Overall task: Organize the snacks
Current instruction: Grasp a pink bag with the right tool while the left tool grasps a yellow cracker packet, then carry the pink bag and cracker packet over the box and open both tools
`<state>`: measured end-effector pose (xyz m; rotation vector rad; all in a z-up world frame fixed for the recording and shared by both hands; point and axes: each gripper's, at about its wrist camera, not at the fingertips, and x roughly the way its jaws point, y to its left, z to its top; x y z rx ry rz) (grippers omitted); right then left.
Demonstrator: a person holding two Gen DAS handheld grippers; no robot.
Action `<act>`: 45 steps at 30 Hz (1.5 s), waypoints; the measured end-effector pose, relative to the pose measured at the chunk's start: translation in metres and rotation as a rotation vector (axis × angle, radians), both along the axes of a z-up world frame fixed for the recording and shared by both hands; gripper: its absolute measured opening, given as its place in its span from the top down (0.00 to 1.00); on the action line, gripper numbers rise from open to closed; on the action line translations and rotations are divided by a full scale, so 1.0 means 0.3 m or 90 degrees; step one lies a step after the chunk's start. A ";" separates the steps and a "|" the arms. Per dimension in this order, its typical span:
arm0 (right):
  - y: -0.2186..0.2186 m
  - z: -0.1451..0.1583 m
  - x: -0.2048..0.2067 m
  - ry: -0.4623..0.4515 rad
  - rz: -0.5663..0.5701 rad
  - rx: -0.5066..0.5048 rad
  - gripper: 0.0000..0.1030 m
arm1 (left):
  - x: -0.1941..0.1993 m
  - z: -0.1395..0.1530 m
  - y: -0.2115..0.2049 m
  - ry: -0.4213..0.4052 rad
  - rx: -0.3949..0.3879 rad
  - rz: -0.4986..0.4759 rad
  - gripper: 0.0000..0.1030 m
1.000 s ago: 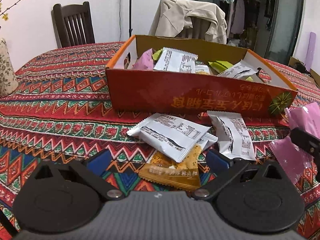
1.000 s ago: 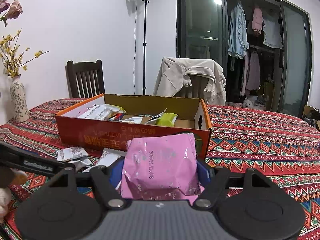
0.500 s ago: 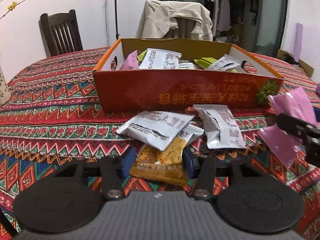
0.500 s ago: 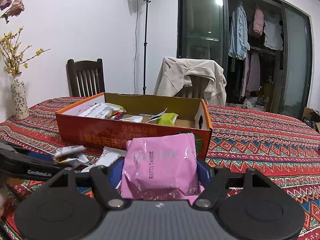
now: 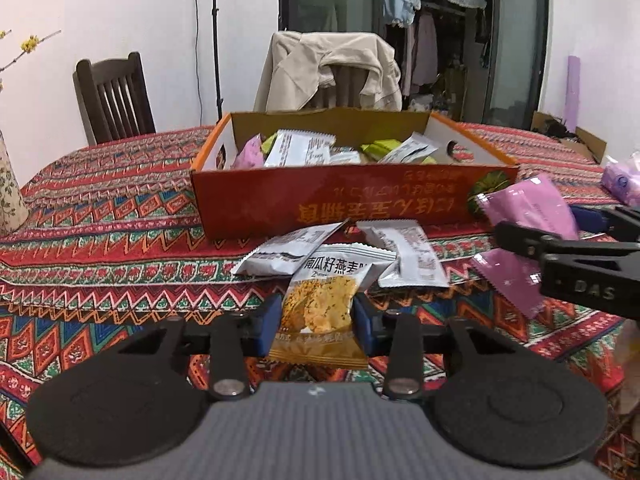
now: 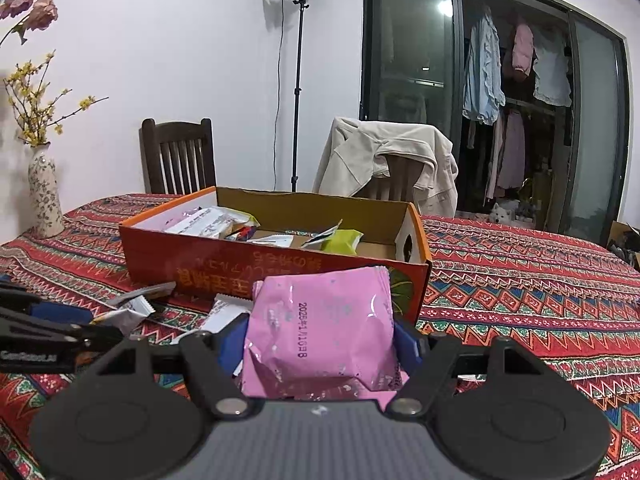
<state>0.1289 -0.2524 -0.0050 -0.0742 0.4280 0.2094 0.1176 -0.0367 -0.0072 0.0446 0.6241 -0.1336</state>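
My left gripper point(image 5: 318, 320) has its jaws closing, and its blue pads point(image 5: 268, 322) press both sides of an orange-and-white snack packet point(image 5: 320, 304), held just above the tablecloth. Two white packets point(image 5: 288, 252) point(image 5: 408, 256) lie behind it, in front of the orange cardboard box point(image 5: 352, 200), which holds several snacks. In the right wrist view my right gripper point(image 6: 322, 340) is shut on a pink packet point(image 6: 324, 320) before the box point(image 6: 200, 264). A second pink packet point(image 5: 512, 280) lies on the cloth under the right gripper's finger point(image 5: 560, 248).
A patterned red tablecloth point(image 5: 100, 208) covers the table. A flowered vase point(image 6: 44, 196) stands at the left. Behind the table are a dark wooden chair point(image 5: 114, 96), a chair draped with a beige jacket point(image 5: 332, 68) and a lamp stand point(image 6: 296, 80). A purple pack point(image 5: 624, 176) lies far right.
The left jaws went from wide open to pressed on the orange packet, which now stands up off the cloth in front of the white packets. The right gripper kept still with its pink packet.
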 end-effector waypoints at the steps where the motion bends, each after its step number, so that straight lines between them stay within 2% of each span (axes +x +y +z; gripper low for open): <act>1: -0.002 0.003 -0.004 0.000 0.002 0.004 0.30 | -0.010 0.011 0.000 -0.007 -0.002 -0.003 0.61; 7: -0.013 0.057 -0.020 -0.014 0.012 0.025 0.30 | -0.031 0.095 -0.010 -0.049 -0.007 -0.012 0.61; 14: -0.010 0.133 0.001 -0.031 0.006 0.032 0.30 | 0.030 0.181 -0.037 -0.084 -0.003 -0.012 0.61; 28: 0.031 0.243 0.177 -0.063 -0.016 0.032 0.30 | 0.232 0.278 -0.062 -0.117 -0.019 0.029 0.61; 37: 0.069 0.242 0.356 -0.054 -0.037 0.050 0.30 | 0.403 0.260 -0.045 -0.118 -0.042 0.069 0.61; 45: 0.049 0.150 0.448 -0.040 -0.054 0.060 0.30 | 0.492 0.162 0.002 -0.114 -0.046 0.096 0.61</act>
